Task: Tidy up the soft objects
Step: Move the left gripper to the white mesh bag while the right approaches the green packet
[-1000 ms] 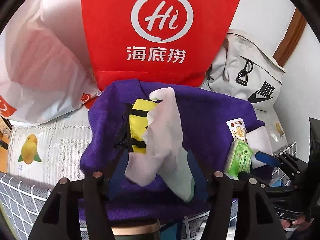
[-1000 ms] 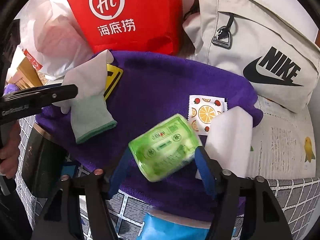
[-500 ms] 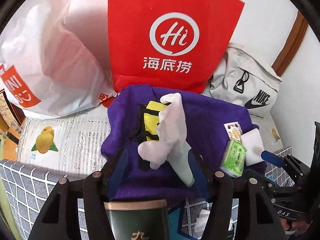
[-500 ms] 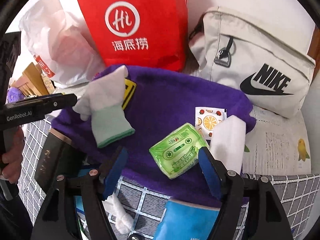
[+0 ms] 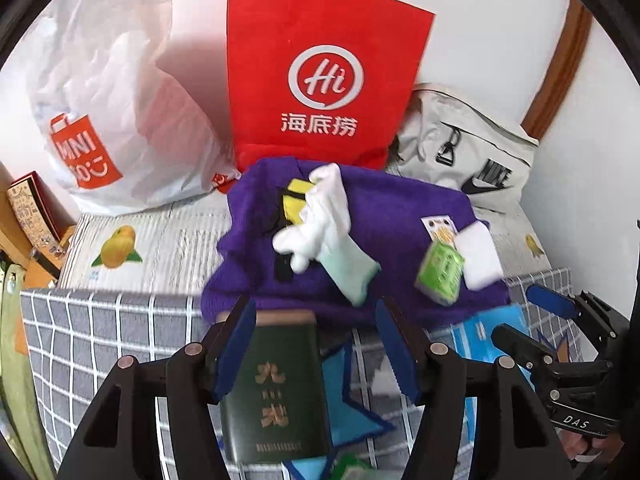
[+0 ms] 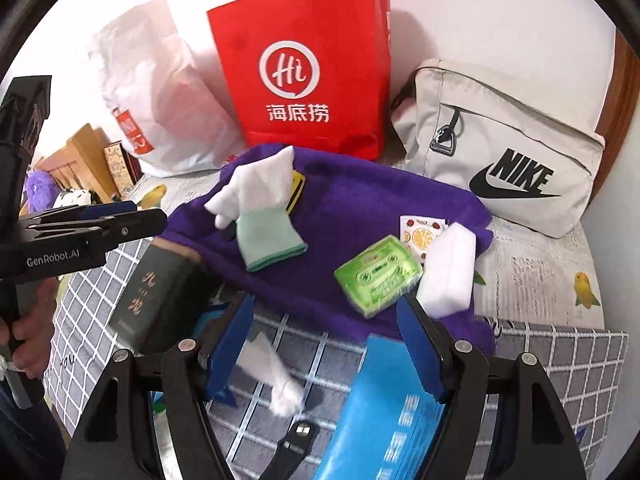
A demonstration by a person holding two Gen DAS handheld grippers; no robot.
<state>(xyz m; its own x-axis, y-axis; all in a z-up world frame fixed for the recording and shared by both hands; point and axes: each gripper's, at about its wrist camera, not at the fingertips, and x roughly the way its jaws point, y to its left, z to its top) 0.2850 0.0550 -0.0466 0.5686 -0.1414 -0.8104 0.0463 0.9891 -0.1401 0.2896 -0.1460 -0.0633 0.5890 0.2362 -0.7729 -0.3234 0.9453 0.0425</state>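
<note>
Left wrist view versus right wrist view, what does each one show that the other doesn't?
Only the left wrist view shows the MINISO logo on the white plastic bag and the right gripper. Only the right wrist view shows the left gripper and a purple plush toy. Both share the purple towel, white glove, green tissue pack and red bag.
</note>
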